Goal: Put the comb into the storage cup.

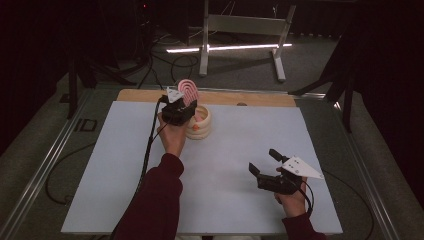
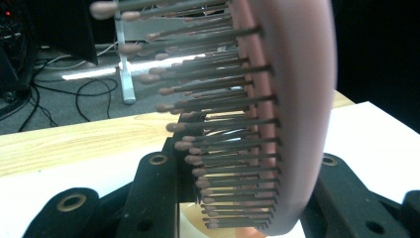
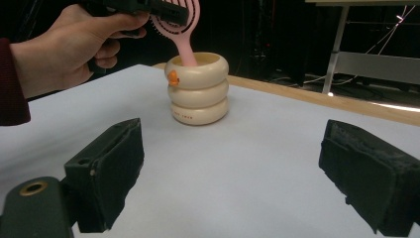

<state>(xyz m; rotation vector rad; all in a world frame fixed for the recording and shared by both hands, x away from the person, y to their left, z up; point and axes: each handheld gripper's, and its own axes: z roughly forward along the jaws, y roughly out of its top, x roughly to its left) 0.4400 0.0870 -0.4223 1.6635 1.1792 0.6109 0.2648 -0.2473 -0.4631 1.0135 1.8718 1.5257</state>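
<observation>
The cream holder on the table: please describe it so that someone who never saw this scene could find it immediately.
Look at the white table, toward its far edge where a wooden strip shows. There stands the cream holder, shaped like three stacked rings, with a small orange mark on its side. The handle of a pink hairbrush, clamped in the left gripper, dips into its open top.

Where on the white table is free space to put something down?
The white table is bare left of the sleeve, between the cream holder and the right gripper, and behind that gripper. It is crowded where the left gripper holds the pink brush in the holder.
</observation>
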